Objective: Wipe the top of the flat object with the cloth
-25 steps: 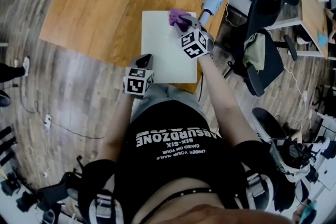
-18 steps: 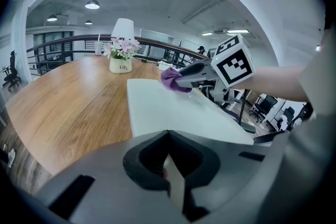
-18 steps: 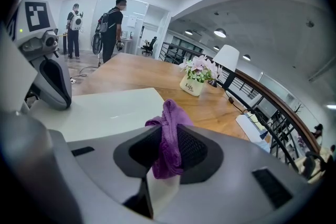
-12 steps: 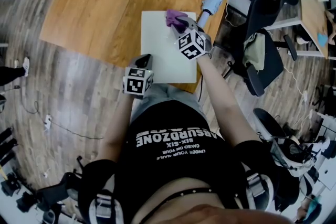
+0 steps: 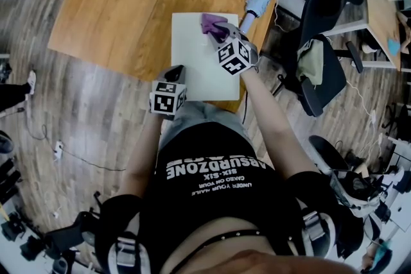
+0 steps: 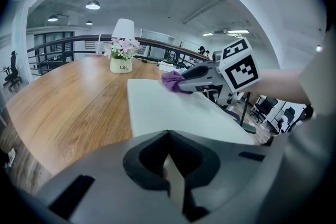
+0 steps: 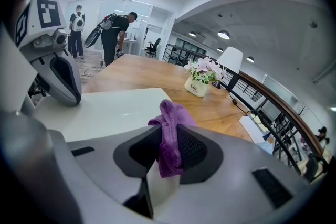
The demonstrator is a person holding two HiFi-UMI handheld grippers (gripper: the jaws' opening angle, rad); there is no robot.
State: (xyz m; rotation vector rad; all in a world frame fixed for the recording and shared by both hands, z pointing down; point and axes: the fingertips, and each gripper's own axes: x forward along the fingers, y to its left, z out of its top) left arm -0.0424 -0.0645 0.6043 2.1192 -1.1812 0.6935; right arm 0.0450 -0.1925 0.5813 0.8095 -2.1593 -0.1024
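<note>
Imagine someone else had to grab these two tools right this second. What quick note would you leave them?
Right gripper: shut on the purple cloth, cloth down on the far right corner of the white board.
Left gripper: shut, nothing in it, at the board's near left edge, seemingly steadying it.
The board lies flat on the wooden table, by its near edge.
Done: cloth picked up and put to the board. How much has been wiped does not show.
Left: sweep the cloth over the rest of the top, toward you.
</note>
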